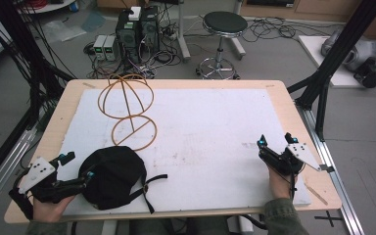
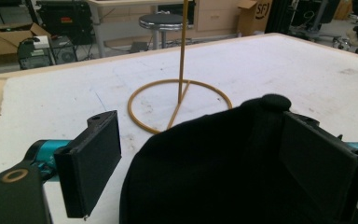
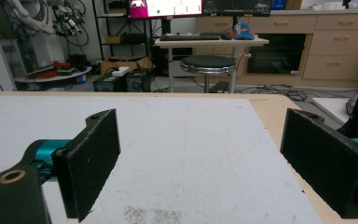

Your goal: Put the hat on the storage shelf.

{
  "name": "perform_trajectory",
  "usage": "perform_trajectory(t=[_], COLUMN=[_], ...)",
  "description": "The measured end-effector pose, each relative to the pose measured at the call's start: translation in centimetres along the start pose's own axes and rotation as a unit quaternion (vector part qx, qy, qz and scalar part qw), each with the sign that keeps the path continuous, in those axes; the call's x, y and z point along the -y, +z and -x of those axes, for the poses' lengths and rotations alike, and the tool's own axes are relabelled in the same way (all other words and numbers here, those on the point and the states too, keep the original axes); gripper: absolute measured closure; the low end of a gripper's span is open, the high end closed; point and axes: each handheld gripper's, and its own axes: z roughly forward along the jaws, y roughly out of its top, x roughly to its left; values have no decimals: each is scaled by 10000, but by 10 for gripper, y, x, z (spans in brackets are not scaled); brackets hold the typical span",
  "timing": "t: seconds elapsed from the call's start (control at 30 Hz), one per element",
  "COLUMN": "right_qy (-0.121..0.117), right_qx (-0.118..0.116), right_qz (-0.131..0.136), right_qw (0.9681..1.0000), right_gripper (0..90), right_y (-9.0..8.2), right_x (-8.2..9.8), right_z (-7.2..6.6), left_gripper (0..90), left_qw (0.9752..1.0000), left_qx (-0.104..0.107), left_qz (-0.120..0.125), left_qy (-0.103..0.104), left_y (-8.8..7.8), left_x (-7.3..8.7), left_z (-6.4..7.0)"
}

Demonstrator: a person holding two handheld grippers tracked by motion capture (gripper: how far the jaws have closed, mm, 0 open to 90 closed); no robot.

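From the high view, a black cap [image 1: 112, 176] lay on the white mat [image 1: 200, 127] that covered the wooden counter [image 1: 293, 117], near the front left corner. The left tongs [image 1: 78, 171] were at the cap's left side. One jaw pressed against the cap and the other jaw stuck out to the left of it, with a gap, so the tongs were open. A black strap [image 1: 152, 182] trailed from the cap to the right. Just behind the cap stood a thin wire stand [image 1: 127, 105] with a round ring at the bottom and a ball shape of hoops on top. The right tongs [image 1: 275, 141] were well apart from the cap, near the right edge of the mat, with the jaws spread wide and nothing between them. A hand [image 1: 279, 183] held them from below. A round stool [image 1: 223, 24] stood on the floor behind the counter.

From the left gripper view, the cap [image 2: 223, 163] sat low in the middle. The right jaw touched the cap. The left jaw was apart from it, and white mat showed in between. The ring of the stand [image 2: 179, 105] lay just past the cap.

From the right gripper view, the two jaws stood far apart over the bare mat [image 3: 191, 149]. Nothing was held. The stool [image 3: 208, 63] showed beyond the counter.
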Motion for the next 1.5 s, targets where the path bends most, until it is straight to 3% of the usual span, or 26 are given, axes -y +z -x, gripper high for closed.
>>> perform_trajectory(t=[0.23, 0.57, 0.7, 0.9, 1.0, 1.1, 1.13, 1.5], right_qy=[-42, -28, -17, -63, -64, -77, -74, -136], right_qx=[-21, -38, -36, -27, -25, -25, -21, -45], right_qz=[-11, -31, -39, -23, -30, -52, -56, -37], right_qw=[10000, 10000, 10000, 10000, 10000, 10000, 10000, 9999], right_gripper=[111, 111, 111, 111, 111, 111, 111, 111], right_y=[1, 0, 1, 1, 1, 1, 1, 1], right_x=[0, 0, 0, 1, 1, 1, 1, 1], right_z=[-1, -2, -1, -2, -2, -2, -2, -3], left_gripper=[144, 206, 273, 478, 611, 829, 862, 876], left_qw=[9998, 9976, 9969, 9957, 9952, 9953, 9954, 9960], left_qx=[69, 364, 492, 610, 661, 628, 619, 551], left_qz=[-163, -544, -584, -704, -714, -723, -724, -671], left_qy=[78, 231, 209, -3, -39, -106, -143, -214], left_y=[3, 10, 9, 8, 8, 7, 6, 5], left_x=[4, 12, 14, 15, 14, 15, 15, 14], left_z=[3, 5, 5, 4, 7, 6, 6, 6])
